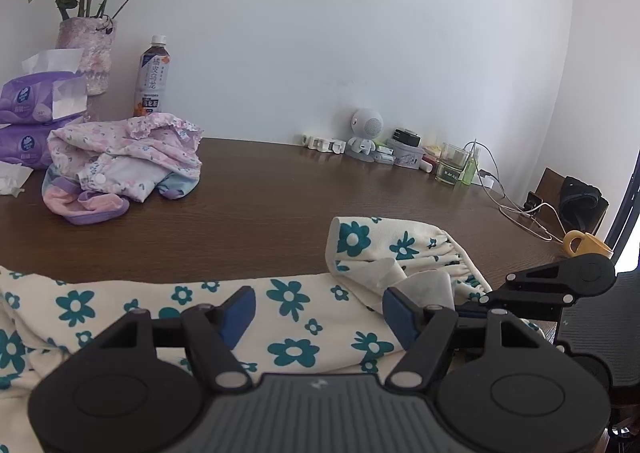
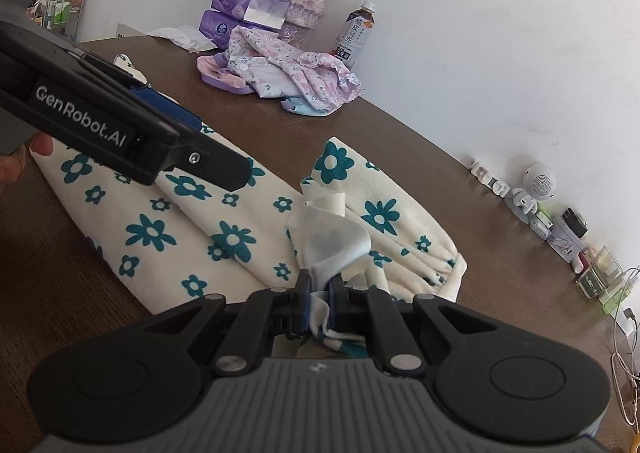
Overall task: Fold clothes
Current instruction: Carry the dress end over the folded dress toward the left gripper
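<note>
The cream flowered garment [image 2: 224, 229] lies spread on the brown surface [image 2: 400, 141], near its front edge. The right tool [image 2: 320, 293] pinches a white fold of it — the left tool [image 1: 320, 313] hovers above, spread wide.

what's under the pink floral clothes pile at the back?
A pink and purple garment and a pale blue one stick out from under the pink floral pile; all of it sits on the brown table. Anything deeper inside is covered.
</note>
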